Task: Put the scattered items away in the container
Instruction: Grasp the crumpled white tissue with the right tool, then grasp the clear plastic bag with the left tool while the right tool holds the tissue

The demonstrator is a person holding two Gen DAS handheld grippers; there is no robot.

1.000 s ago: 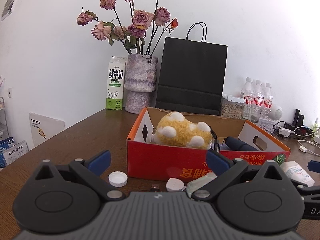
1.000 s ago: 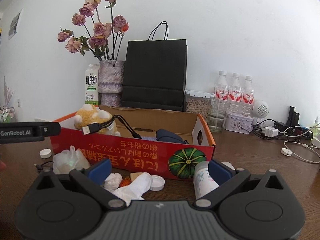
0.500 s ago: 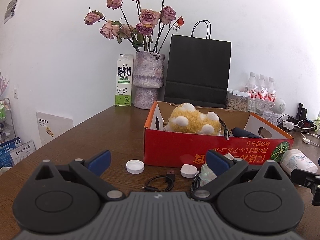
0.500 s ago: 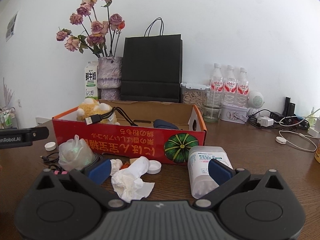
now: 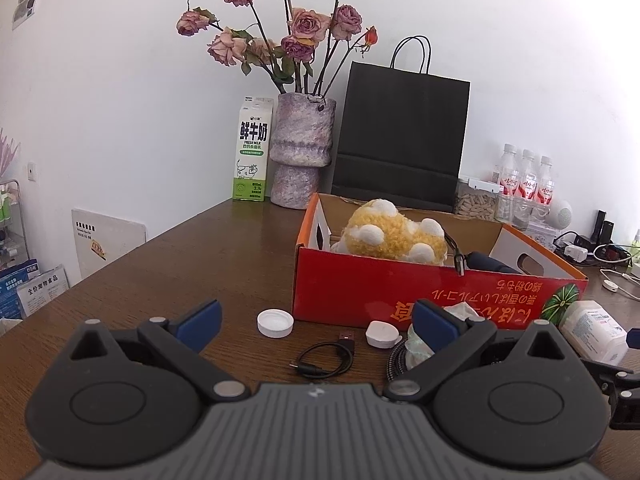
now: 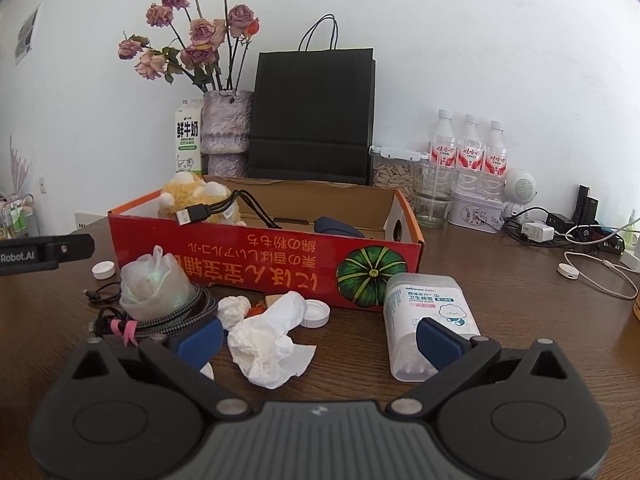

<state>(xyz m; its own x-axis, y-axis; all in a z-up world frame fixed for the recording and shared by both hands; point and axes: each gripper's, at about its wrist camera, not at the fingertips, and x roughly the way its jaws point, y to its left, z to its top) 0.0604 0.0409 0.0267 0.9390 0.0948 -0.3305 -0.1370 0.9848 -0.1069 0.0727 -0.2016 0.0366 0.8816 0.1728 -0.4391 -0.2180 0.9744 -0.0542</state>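
Hovering with jaws wide and empty, the left gripper (image 5: 316, 318) and right gripper (image 6: 319, 334) face litter before the red cardboard box (image 6: 280, 256), where the crumpled tissue (image 6: 272, 344) could tear or snag the braided cable (image 6: 180, 316).

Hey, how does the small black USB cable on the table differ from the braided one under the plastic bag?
The small black USB cable is thin and smooth; the braided cable is thicker, with a woven sheath. The small one lies in a loose loop with nothing tying it, while the braided one is bundled with a pink tie. The small cable lies uncovered; the braided one has the plastic bag resting on it. Both lie on the table, outside the red box.
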